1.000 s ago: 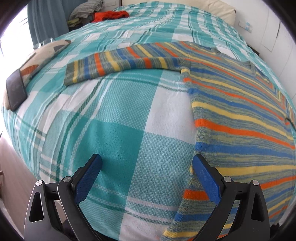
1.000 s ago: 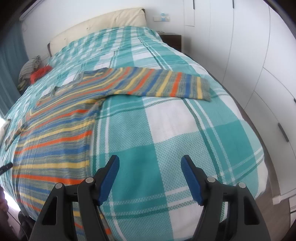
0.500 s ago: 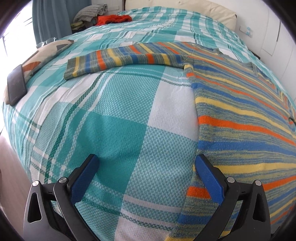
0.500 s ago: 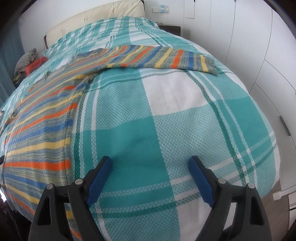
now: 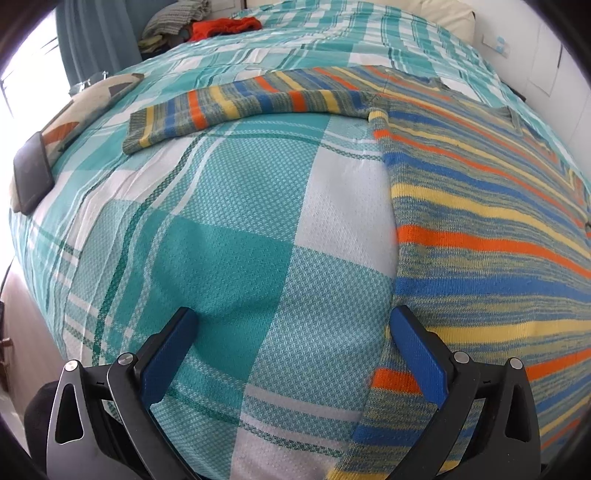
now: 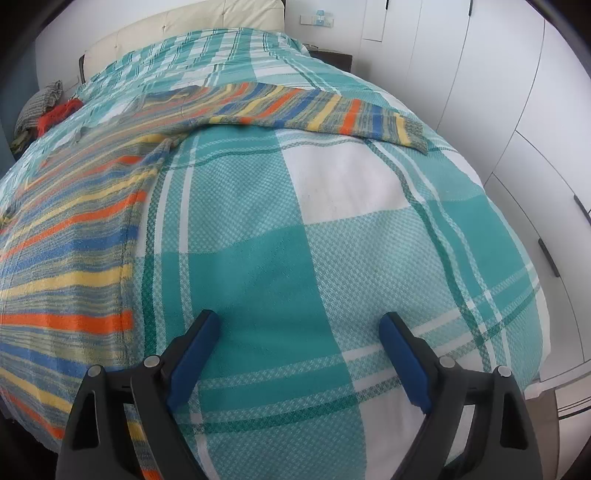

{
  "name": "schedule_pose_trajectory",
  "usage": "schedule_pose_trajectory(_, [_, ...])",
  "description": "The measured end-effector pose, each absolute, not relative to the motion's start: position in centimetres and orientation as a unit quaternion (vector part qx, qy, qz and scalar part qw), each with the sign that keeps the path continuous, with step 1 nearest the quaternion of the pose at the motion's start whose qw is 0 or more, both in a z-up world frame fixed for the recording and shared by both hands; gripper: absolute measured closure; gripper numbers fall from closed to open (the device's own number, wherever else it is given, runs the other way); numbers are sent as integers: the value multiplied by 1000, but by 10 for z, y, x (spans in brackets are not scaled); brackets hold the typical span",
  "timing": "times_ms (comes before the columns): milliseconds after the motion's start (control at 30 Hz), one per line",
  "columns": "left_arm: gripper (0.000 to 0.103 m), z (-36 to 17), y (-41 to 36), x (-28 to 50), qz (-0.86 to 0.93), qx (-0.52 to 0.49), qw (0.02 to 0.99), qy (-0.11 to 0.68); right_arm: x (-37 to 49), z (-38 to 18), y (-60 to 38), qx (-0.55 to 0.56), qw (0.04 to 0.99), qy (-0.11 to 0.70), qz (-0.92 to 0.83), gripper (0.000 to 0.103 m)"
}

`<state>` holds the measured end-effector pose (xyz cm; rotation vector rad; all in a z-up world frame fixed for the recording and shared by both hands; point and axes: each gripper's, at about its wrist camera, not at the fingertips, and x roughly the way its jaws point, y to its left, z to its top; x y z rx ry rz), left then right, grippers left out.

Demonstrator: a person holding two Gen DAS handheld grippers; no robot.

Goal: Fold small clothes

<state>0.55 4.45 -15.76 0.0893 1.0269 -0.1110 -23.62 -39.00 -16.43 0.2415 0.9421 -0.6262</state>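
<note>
The sweater (image 5: 480,206) lies flat on the bed (image 5: 229,229), sleeves spread sideways; a clothes pile (image 5: 207,22) sits behind it.

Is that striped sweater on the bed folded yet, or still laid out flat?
Laid out flat. The striped sweater is spread on the bed cover, with each sleeve stretched straight out sideways and nothing doubled over.

Striped sweater (image 5: 480,206) lies spread flat on the plaid-covered bed (image 5: 229,236).

Right tool (image 6: 297,325) low over teal plaid bedspread (image 6: 332,258), jaws just widened, nothing between them. Striped sweater (image 6: 66,240) spread flat at left, one sleeve (image 6: 332,114) stretched rightward across the bed. White wardrobe doors (image 6: 517,92) at right.
</note>
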Motion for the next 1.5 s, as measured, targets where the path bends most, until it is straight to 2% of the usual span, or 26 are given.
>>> schedule_pose_trajectory(267, [1, -158, 42, 7, -53, 54, 865, 496, -234, -166, -387, 106, 828, 453, -312, 12])
schedule_pose_trajectory(367, [1, -158, 44, 8, -60, 51, 865, 496, -234, -154, -386, 114, 815, 463, -329, 14])
schedule_pose_trajectory(433, [1, -158, 45, 8, -61, 47, 865, 497, -238, -131, -377, 96, 814, 449, -354, 17])
schedule_pose_trajectory(700, [1, -156, 47, 10, -64, 39, 859, 507, -248, -4, -317, 25, 855, 390, -341, 15])
schedule_pose_trajectory(900, [1, -157, 49, 5, -70, 39, 865, 495, -247, 48, -290, -14, 867, 362, -341, 15])
schedule_pose_trajectory(1500, [1, -157, 50, 2, -78, 43, 868, 488, -228, 77, -284, -26, 873, 352, -337, 15])
